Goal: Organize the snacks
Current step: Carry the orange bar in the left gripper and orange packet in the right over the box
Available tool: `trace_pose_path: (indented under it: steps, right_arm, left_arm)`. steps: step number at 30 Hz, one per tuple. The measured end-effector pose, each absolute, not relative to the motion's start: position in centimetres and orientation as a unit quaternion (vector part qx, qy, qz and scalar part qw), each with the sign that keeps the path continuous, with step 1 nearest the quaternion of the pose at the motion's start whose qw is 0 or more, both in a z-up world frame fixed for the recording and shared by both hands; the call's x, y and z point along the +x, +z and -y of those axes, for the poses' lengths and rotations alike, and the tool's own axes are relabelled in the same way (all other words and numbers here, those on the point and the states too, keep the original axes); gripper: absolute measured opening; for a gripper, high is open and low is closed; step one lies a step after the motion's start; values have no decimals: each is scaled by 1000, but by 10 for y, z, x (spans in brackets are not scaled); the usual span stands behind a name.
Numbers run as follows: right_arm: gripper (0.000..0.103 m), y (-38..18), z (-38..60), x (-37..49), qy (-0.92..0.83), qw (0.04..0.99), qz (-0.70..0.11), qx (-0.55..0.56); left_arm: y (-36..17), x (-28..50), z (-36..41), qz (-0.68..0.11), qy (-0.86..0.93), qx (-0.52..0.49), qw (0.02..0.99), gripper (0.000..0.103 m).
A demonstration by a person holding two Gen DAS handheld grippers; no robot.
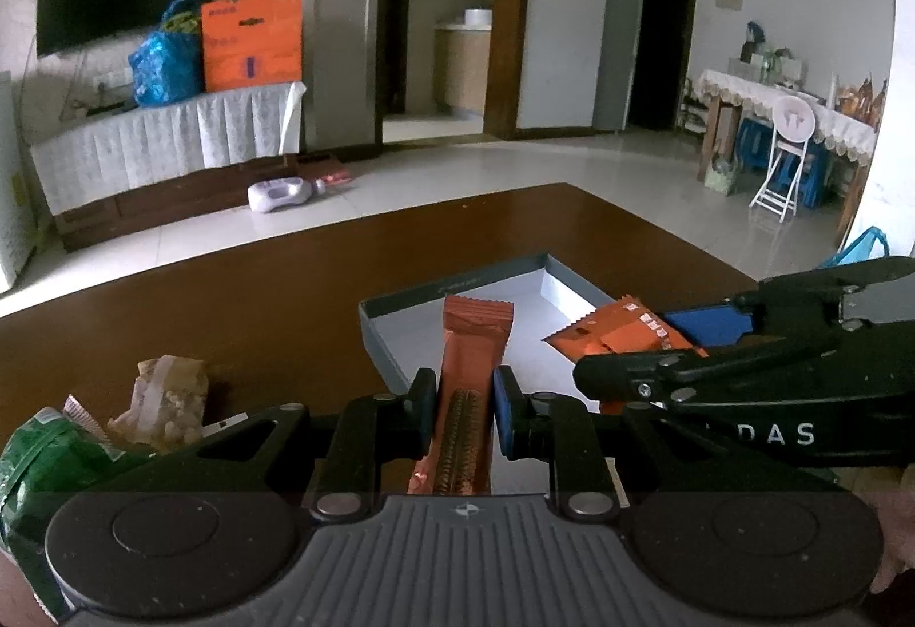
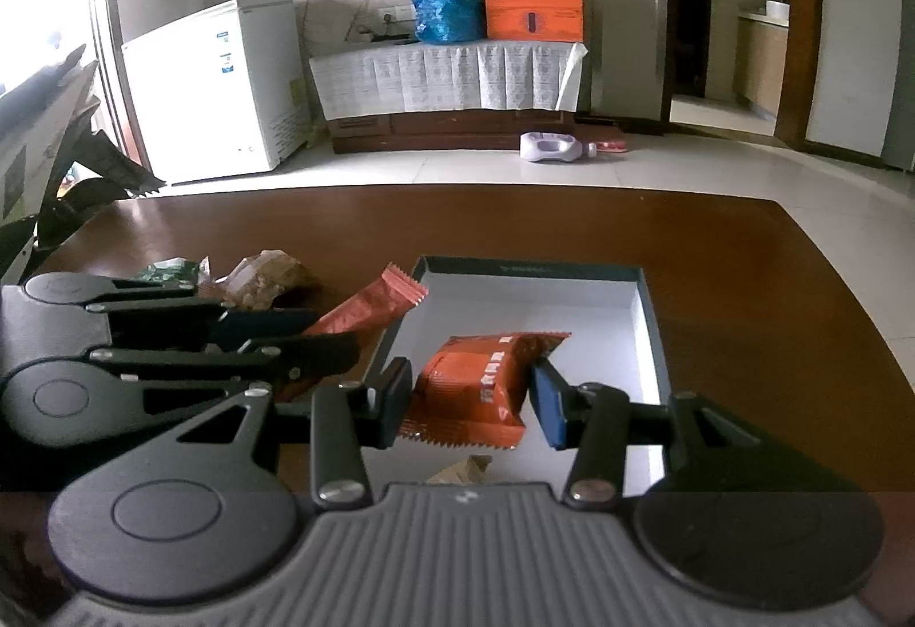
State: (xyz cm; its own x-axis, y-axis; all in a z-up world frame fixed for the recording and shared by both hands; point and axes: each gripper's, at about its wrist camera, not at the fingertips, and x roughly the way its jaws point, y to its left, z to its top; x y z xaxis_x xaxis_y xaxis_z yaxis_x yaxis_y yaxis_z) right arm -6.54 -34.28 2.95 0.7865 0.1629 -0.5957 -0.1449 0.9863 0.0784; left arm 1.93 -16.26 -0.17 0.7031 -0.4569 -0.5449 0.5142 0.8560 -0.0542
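Orange wrappers fill both tools: the left tool (image 1: 463, 412) clenches a long bar (image 1: 472, 387) ahead of it over the box's (image 1: 400, 341) near edge, the right tool (image 2: 472, 407) grips a flat packet (image 2: 474, 387) above the box floor, so each should lower well inside before releasing.

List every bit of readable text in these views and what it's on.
"DAS": white letters on the right gripper, as the left wrist view shows it; the start is hidden.
Orange snack packet: white characters, too blurred.
Tray rim: print too small.
Orange carton and white freezer labels: unreadable.
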Motion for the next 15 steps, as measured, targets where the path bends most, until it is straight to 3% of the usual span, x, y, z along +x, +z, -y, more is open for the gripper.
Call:
trace_pose_path:
  steps: [15]
  right_arm:
    - [46, 24, 361, -74, 59, 945, -320, 14]
  left_arm:
    - [-9, 22, 182, -281, -275, 51, 918, 22]
